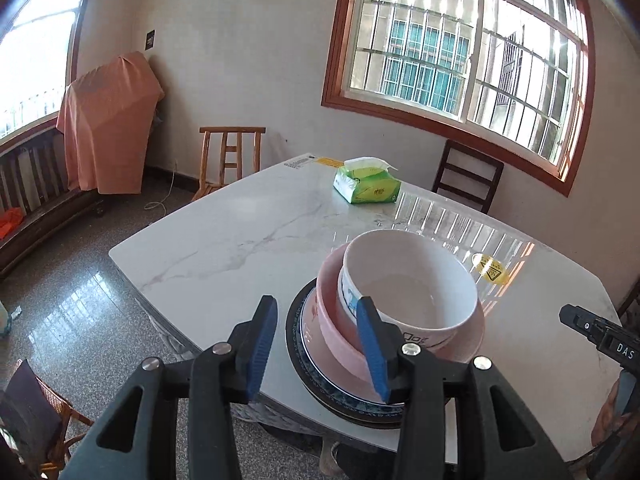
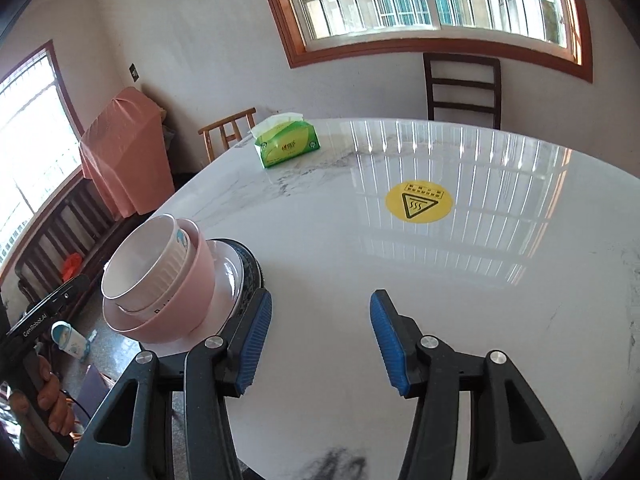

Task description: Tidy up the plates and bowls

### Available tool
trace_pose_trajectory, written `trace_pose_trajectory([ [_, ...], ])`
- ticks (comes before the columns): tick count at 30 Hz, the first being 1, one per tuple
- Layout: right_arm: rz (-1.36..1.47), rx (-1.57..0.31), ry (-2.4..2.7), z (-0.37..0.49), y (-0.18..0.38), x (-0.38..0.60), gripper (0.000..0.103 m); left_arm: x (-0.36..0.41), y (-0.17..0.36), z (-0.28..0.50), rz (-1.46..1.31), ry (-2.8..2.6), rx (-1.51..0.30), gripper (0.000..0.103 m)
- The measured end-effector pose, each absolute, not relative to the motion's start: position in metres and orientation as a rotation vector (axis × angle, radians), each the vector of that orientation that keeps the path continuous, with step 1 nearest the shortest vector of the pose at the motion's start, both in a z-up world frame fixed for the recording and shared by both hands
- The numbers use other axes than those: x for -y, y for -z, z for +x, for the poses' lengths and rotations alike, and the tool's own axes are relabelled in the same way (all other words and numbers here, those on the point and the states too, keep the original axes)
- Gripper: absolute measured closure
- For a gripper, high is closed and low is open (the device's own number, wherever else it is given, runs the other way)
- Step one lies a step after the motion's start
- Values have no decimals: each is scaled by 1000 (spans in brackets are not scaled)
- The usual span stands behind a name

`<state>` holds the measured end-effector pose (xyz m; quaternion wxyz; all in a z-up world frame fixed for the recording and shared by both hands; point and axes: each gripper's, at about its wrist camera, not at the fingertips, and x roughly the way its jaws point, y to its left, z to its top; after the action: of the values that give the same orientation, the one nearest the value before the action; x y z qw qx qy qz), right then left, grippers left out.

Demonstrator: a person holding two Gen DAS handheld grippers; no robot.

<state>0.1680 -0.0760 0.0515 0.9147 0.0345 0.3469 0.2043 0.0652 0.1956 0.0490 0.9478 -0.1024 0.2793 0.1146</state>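
A white bowl sits nested in a pink bowl, on a white plate and a dark patterned plate, stacked near the table's front edge. The stack also shows in the right wrist view: white bowl, pink bowl, plates. My left gripper is open and empty, its right finger in front of the stack's left side. My right gripper is open and empty above bare table, to the right of the stack.
The white marble table holds a green tissue pack at the far side and a yellow warning sticker. A wooden chair and a dark chair stand behind the table.
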Motion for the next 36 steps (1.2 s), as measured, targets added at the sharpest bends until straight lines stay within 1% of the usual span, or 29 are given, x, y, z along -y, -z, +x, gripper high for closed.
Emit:
trace_pose_trajectory([
  [1, 61, -666, -416, 157, -53, 71, 39, -188, -48, 59, -189, -236, -552, 61],
  [2, 63, -622, -412, 146, -54, 67, 30, -182, -47, 55, -171, -234, -539, 61],
  [3, 72, -578, -412, 136, -54, 63, 23, -176, -46, 51, -157, -230, -525, 61],
  [4, 79, -538, -413, 129, -53, 59, 20, -170, -45, 48, -144, -228, -511, 61],
  [5, 77, -505, -411, 121, -52, 54, 13, -165, -44, 46, -135, -230, -500, 61],
  [6, 67, -475, -403, 115, -50, 50, 10, -161, -42, 43, -135, -229, -487, 60],
  [9, 47, -410, -379, 96, -46, 42, 4, -151, -41, 32, -139, -225, -445, 60],
  [11, 53, -394, -388, 85, -46, 41, 2, -143, -40, 26, -129, -233, -429, 60],
  [16, 12, -372, -394, 65, -46, 39, 1, -126, -44, 16, -79, -235, -421, 60],
  [20, 15, -337, -399, 55, -50, 43, 1, -115, -47, 3, -29, -252, -377, 60],
  [22, 16, -325, -393, 47, -52, 43, 1, -112, -50, -2, -17, -248, -379, 54],
  [24, 26, -319, -396, 45, -53, 45, 1, -109, -51, -5, -7, -253, -383, 46],
  [26, 33, -322, -404, 41, -53, 44, 1, -105, -53, -9, 9, -259, -368, 44],
  [30, 26, -316, -407, 37, -51, 42, 0, -102, -55, -16, 15, -267, -359, 30],
  [36, 25, -304, -407, 30, -53, 42, 0, -111, -54, -22, -41, -254, -379, 28],
])
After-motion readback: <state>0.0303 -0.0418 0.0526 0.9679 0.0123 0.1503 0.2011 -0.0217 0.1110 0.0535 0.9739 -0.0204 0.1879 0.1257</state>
